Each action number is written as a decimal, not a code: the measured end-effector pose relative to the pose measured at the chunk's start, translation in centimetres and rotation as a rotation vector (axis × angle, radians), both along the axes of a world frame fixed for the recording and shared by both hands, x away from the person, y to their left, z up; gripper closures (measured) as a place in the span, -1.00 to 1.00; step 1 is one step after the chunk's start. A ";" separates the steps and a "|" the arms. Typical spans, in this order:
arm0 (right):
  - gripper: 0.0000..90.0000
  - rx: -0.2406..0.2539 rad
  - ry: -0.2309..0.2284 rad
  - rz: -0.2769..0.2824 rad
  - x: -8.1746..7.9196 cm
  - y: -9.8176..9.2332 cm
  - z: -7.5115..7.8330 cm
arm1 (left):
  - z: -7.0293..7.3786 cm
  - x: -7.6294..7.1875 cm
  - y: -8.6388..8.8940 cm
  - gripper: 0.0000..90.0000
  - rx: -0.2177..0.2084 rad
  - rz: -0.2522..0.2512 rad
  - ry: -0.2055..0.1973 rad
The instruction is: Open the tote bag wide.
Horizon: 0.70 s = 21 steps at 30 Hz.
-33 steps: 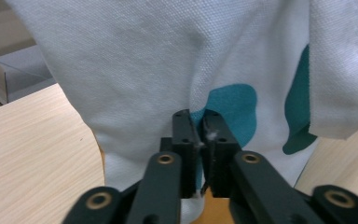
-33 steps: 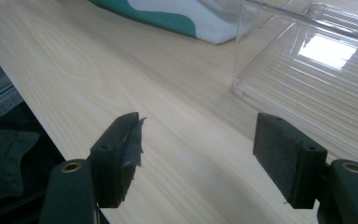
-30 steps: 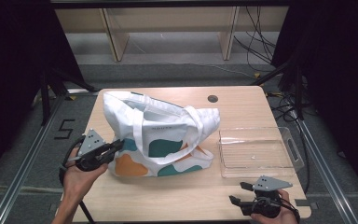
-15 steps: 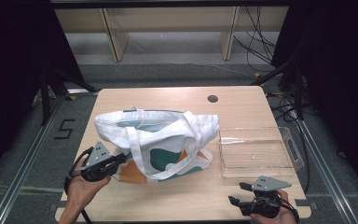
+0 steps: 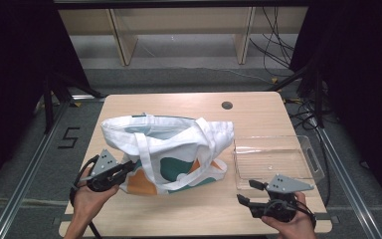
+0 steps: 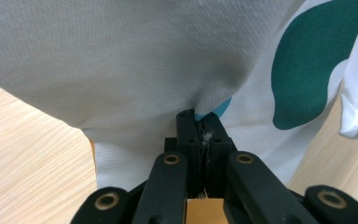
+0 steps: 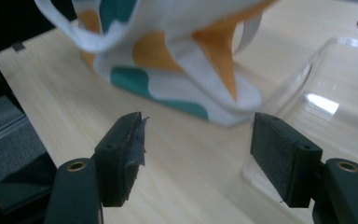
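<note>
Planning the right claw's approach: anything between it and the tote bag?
Nothing: bare wooden table separates the open right claw from the tote bag in the right gripper view. The clear plastic tray sits aside.

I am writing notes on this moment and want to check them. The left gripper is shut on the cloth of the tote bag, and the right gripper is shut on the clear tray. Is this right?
Not fully. The left gripper is indeed shut on the tote bag. The right gripper, however, is open and holds nothing: the right gripper view shows its jaws wide apart above the table, with the clear tray beside them.
</note>
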State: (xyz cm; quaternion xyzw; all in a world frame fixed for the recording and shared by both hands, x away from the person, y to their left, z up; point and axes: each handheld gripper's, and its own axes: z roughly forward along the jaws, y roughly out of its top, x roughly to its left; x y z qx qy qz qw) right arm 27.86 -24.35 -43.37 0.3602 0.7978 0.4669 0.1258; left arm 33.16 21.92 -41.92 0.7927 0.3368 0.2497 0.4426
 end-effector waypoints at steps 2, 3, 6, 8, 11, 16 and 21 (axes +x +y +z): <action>-0.20 0.009 -0.053 0.005 1.0 0.6 1.2 | 0.1 0.1 0.1 0.95 0.009 -0.008 -0.007; -0.20 0.013 -0.069 0.010 1.5 1.0 2.1 | 0.0 0.0 0.1 0.95 0.001 -0.001 -0.002; -0.16 0.034 -0.072 0.014 2.4 2.5 3.9 | 0.2 0.0 0.1 0.95 0.009 0.000 -0.004; -0.11 -0.006 -0.133 0.024 3.4 3.4 5.3 | 0.2 0.0 0.1 0.95 -0.002 -0.004 -0.003; -0.07 0.010 -0.150 0.030 4.4 4.8 6.5 | 0.2 0.0 0.2 0.95 0.002 -0.011 -0.008; -0.01 0.001 -0.148 0.052 6.6 7.3 7.7 | 0.3 0.0 0.2 0.95 0.010 -0.008 -0.010; 0.69 -0.009 -0.146 0.098 8.3 8.4 8.1 | 0.2 0.1 0.2 0.95 -0.014 -0.004 -0.005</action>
